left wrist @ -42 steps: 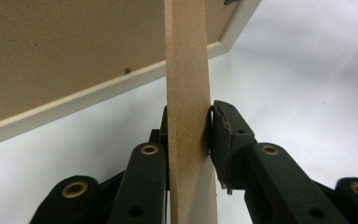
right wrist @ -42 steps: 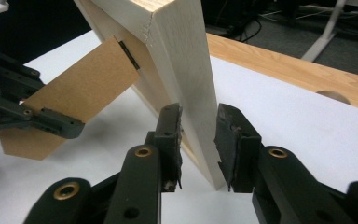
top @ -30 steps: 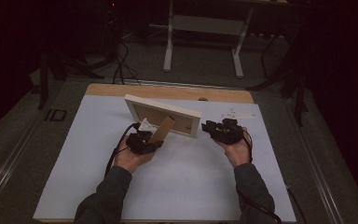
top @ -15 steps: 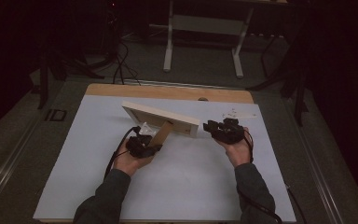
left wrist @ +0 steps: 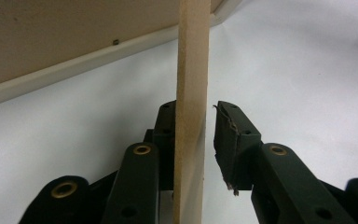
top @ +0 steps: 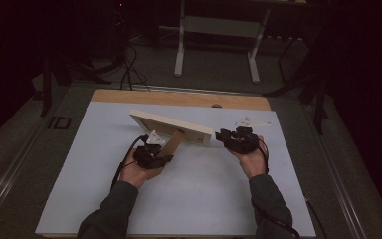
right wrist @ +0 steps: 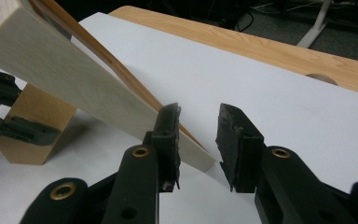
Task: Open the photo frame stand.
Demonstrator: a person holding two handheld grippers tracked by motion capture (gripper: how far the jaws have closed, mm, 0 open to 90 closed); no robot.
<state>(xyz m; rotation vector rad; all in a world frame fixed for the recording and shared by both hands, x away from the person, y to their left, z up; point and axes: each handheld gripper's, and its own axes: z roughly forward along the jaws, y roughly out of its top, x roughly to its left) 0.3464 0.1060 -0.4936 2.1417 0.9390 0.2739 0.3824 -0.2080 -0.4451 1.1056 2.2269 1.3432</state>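
Note:
A pale wooden picture frame leans at a low tilt over the white sheet, back side up, propped on its brown strut. My left gripper sits around that strut; its jaws have just been opening. One pad touches the strut and the other stands off with a gap, so the gripper is open. My right gripper is at the frame's right end. In the right gripper view its jaws are open, with the frame's corner just beyond the left pad and nothing pressed.
A white sheet covers most of the wooden table, whose far edge has a small hole. Beyond the table stand a white leg frame and floor cables. Dark floor lies on both sides.
The frame has tipped from nearly upright to a much flatter lean. Both hands have stayed where they were.

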